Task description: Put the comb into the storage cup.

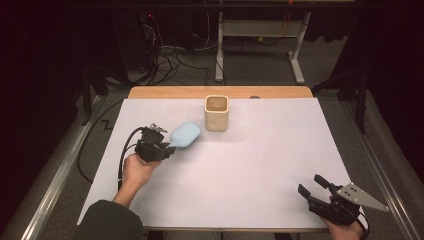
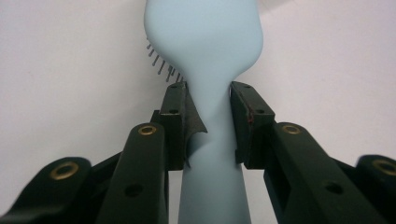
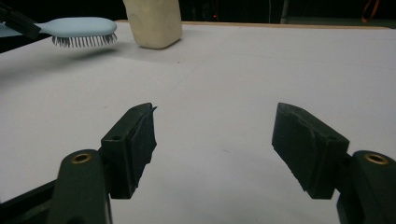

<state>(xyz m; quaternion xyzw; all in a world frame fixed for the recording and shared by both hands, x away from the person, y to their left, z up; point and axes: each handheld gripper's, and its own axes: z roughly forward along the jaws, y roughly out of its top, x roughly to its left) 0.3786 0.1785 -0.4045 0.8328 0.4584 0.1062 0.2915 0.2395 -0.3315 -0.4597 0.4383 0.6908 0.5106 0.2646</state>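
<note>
The white table cover (image 1: 225,165) is evenly lit from above; the surrounding room stays dark. A soft shadow lies under the hairbrush (image 3: 81,29) in the right gripper view. In the left gripper view, near parts are blurred.

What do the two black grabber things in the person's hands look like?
Both are black two-jaw tools with blocky flat pads and small brass rivets on their arms. The left tool trails a looping black cable, and the forearm behind it wears a dark sleeve. The right tool carries a grey three-cornered plate with small holes on top.
</note>
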